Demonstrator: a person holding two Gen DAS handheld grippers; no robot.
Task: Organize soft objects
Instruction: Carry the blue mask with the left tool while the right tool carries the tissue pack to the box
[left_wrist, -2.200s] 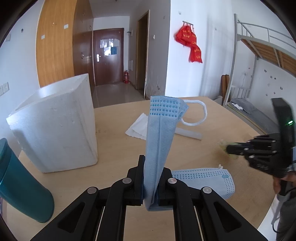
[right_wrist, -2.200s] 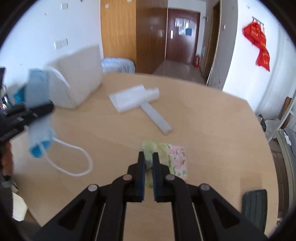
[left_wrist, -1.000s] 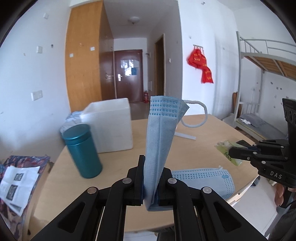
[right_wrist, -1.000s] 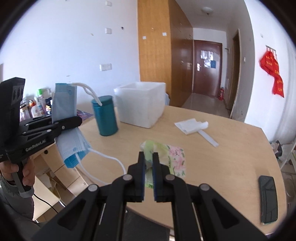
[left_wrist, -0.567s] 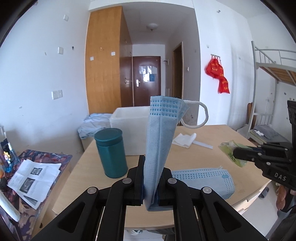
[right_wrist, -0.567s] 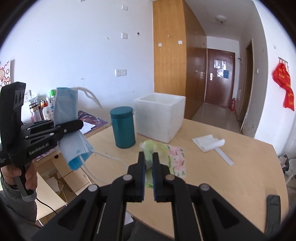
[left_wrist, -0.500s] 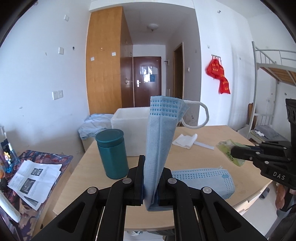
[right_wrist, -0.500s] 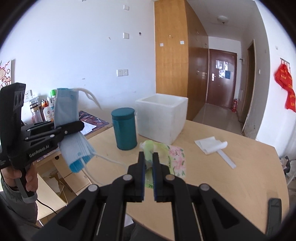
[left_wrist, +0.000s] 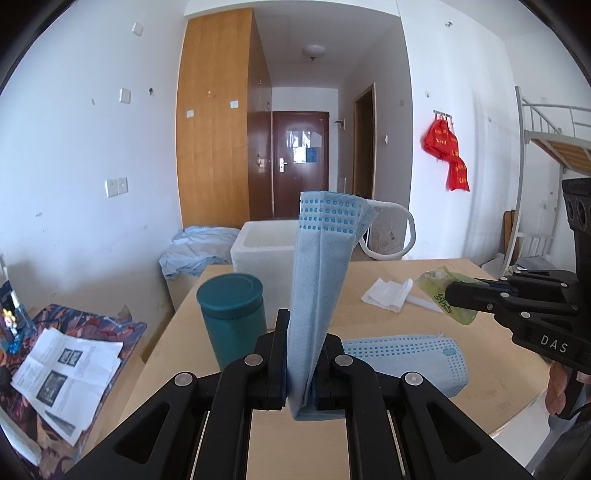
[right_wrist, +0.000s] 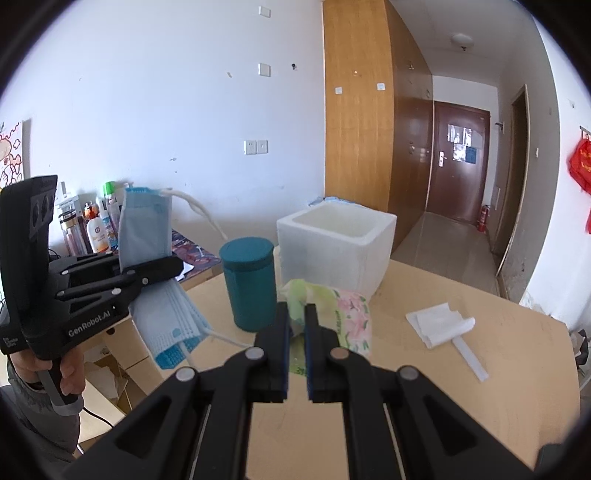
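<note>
Wooden surface (right_wrist: 461, 398) lies below both loads. Your left gripper (left_wrist: 300, 363) fingers pinch the blue face masks (left_wrist: 319, 280); your right gripper (right_wrist: 296, 356) fingers pinch the floral tissue pack (right_wrist: 341, 317). Carry both level toward the foam box (right_wrist: 334, 245) at 12 o'clock, clearing the teal canister (right_wrist: 251, 282).

On the tabletop (right_wrist: 480, 406), the canister (right_wrist: 251, 284) stands left of and before the foam box (right_wrist: 336, 251). The folded tissue (right_wrist: 439, 323) lies well to their right.

Dormitory room: metal loft bed (left_wrist: 546, 144), wooden wardrobe (left_wrist: 218, 147), round table (right_wrist: 480, 369).
</note>
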